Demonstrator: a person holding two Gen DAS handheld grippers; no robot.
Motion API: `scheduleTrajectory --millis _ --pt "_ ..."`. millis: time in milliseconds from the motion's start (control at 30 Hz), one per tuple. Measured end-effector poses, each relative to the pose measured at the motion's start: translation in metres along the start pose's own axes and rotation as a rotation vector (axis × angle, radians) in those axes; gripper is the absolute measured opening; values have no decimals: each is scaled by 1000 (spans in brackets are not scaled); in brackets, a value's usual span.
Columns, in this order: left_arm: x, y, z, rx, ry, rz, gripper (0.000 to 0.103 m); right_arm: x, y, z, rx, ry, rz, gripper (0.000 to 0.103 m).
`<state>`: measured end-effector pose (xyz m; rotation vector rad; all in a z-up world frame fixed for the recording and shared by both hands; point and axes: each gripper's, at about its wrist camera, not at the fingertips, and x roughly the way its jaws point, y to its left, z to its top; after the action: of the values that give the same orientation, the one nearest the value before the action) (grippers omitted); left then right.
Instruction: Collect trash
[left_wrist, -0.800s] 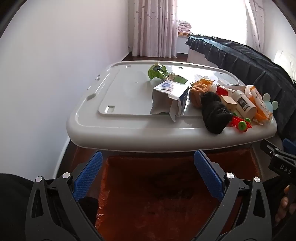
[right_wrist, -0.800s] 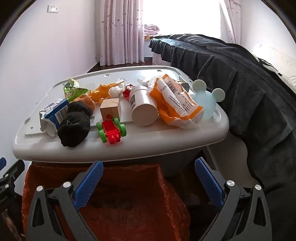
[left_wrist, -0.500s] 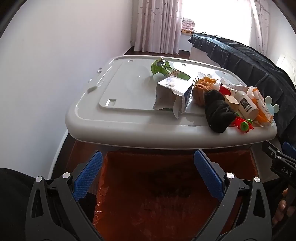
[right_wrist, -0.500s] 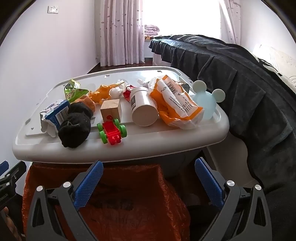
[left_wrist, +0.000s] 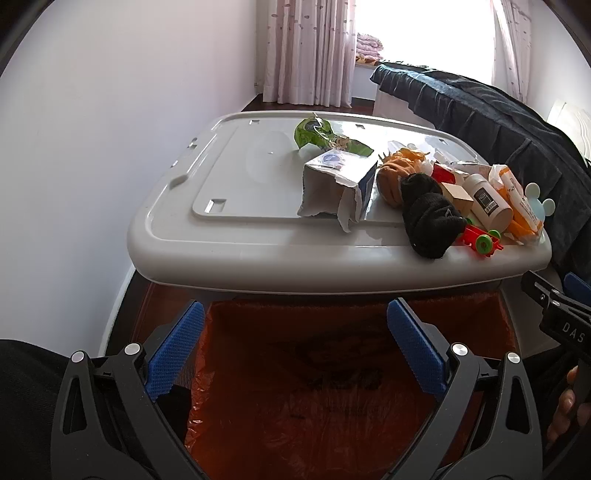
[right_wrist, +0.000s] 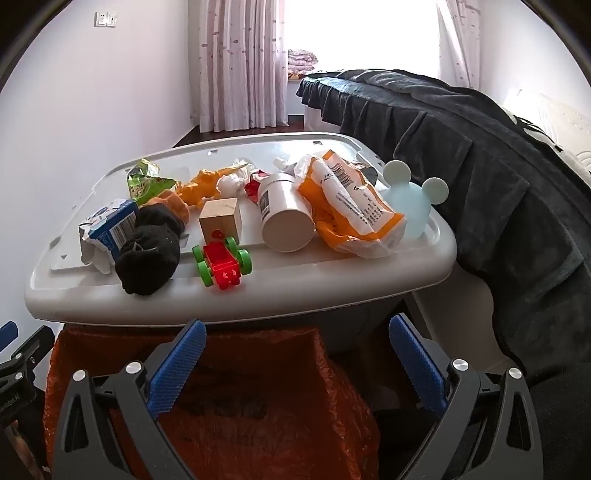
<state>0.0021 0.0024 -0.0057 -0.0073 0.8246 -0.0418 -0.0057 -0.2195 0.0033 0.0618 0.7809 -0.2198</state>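
You have both tools poised over the orange trash bag (left_wrist: 314, 398), which sits open just below the near edge of the grey bin lid (left_wrist: 236, 236), so whatever you lift from the lid has only a short drop into it. Your left gripper (left_wrist: 295, 347) has its jaws spread wide with nothing between them, and your right gripper (right_wrist: 295, 350) is the same, wide and empty; both tilt downward toward the bag and the lid's near edge, a sensible ready stance before the first pick. The trash lies on the lid mixed in with things that look worth keeping. Toward the lid's middle stands the torn milk carton (left_wrist: 334, 184), with the green wrapper (left_wrist: 317, 134) behind it at the lid's far side. Near the lid's right end the orange-and-white packet (right_wrist: 347, 210) leans against the white bottle (right_wrist: 282, 214), and a crumpled tissue (right_wrist: 231, 182) sits further back. The black sock (right_wrist: 147, 254), red toy car (right_wrist: 221, 262), wooden block (right_wrist: 219, 219) and pale blue mouse-eared container (right_wrist: 410, 199) crowd the lid's near and right edges, so you will probably need to reach past them without knocking them off.
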Motion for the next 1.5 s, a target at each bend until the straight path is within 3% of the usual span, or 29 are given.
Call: scheduleTrajectory --millis 1500 --pt "-2 -1 0 17 -6 -6 96 1 1 -1 -14 1 17 98"
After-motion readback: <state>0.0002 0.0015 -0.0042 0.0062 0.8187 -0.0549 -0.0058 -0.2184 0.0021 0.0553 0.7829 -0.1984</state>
